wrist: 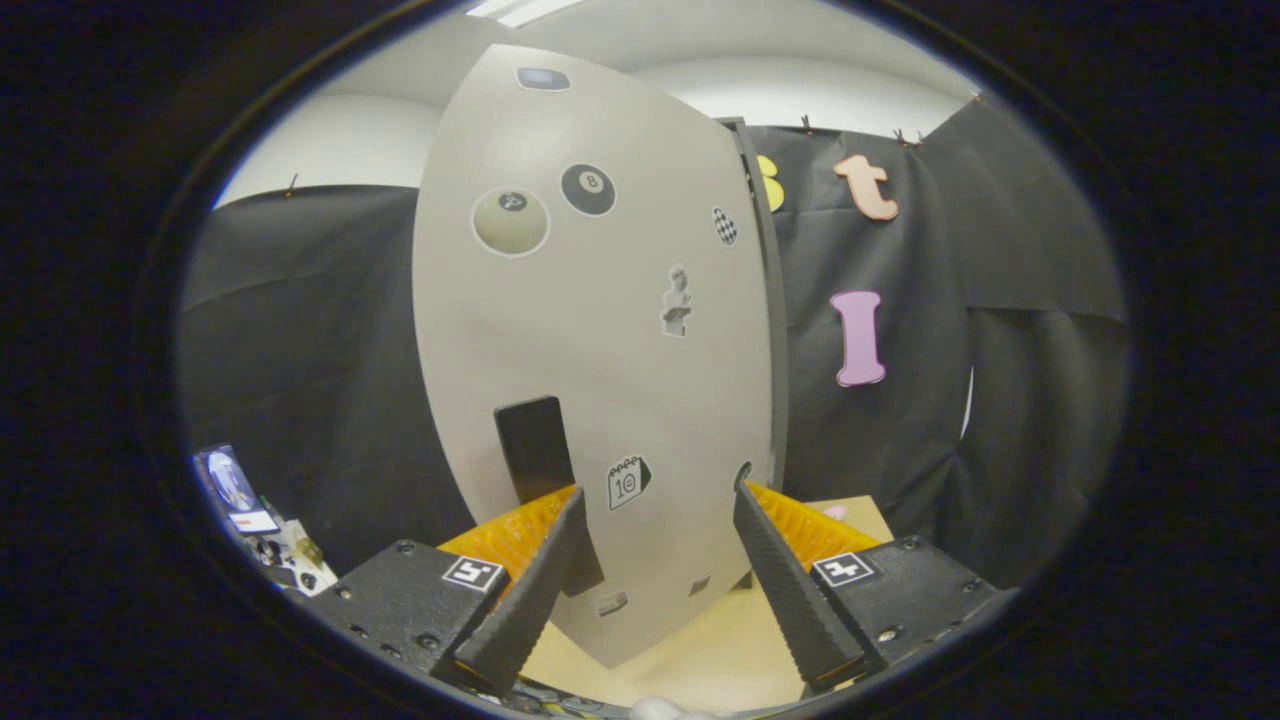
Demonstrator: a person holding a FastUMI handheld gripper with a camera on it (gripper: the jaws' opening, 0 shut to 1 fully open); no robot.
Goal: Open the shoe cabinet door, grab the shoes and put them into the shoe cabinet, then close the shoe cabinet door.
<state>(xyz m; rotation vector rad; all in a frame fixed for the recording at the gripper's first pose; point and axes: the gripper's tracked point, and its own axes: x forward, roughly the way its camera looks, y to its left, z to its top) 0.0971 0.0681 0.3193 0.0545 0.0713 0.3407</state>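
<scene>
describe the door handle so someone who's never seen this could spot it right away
Find the tall pale grey cabinet door standing on the light wooden table, dotted with small stickers. Low on it, just ahead of the open gripper and beside one finger, is the handle: a plain black upright rectangular block, larger than any sticker and raised off the door.

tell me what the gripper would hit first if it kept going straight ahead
Most likely the shoe cabinet door, the grey stickered panel just ahead of the open gripper; its black handle sits by the left finger. Exact gap is unclear.
</scene>
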